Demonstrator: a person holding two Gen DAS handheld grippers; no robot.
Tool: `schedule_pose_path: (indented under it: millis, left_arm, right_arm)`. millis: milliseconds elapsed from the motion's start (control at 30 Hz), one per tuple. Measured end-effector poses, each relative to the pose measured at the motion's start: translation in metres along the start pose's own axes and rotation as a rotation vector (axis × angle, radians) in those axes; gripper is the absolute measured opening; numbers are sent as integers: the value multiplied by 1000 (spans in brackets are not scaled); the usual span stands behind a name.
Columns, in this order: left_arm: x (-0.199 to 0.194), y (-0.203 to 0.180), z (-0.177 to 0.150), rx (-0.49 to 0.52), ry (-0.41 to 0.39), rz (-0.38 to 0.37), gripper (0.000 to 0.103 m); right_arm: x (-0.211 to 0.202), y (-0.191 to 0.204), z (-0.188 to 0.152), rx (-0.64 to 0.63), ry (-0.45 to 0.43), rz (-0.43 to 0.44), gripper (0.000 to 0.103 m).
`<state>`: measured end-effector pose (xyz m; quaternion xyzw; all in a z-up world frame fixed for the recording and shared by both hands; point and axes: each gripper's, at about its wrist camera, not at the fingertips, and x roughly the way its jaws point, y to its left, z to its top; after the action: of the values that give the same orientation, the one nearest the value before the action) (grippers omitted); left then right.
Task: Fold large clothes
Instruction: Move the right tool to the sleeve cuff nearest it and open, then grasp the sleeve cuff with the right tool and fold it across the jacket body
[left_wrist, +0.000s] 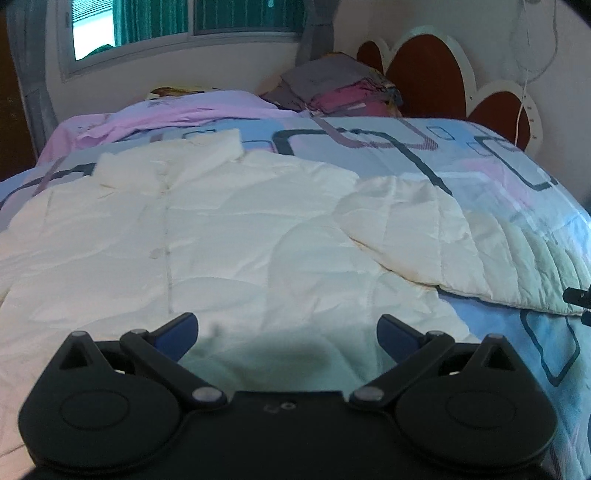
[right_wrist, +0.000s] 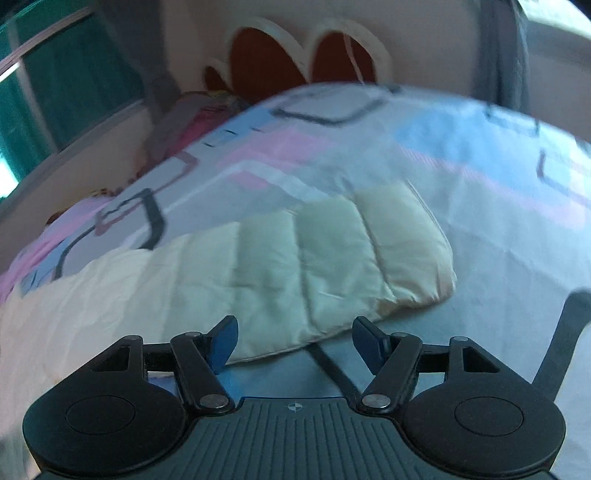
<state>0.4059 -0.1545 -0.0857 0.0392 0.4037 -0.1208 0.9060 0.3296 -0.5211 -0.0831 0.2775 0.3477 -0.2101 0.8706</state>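
Observation:
A cream quilted jacket lies spread face up on the bed, collar at the far end, one sleeve stretched to the right. My left gripper is open and empty just above the jacket's near hem. In the right wrist view the sleeve lies across the bedspread with its cuff to the right. My right gripper is open and empty, hovering at the sleeve's near edge. A tip of the right gripper shows at the left wrist view's right edge.
The bed has a blue, pink and white patterned bedspread. A pink blanket and stacked pillows lie at the head. A red and white headboard, a window and a hanging cord are behind.

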Motion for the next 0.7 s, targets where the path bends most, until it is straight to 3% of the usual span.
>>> schedule_pose_path:
  millis: [133,333,433,633,700]
  left_arm:
    - [9,-8,5,26,2,11,103]
    - [17,-12,13,35,16,23,103]
    - [19,-14,15,40,19,31,103]
    - [20,-16,16,35,17,35,103]
    - [19,-16,16,32,17,39,103]
  right_arm:
    - [11,-22,3,134,28,49,69]
    - [16,-22,15,150,-4,38,69]
    - [19,-20,20,145,-13,16,47]
    - [23,-19,29,125,-37,4,27]
    - [21,-18,30,112,-42,5,25]
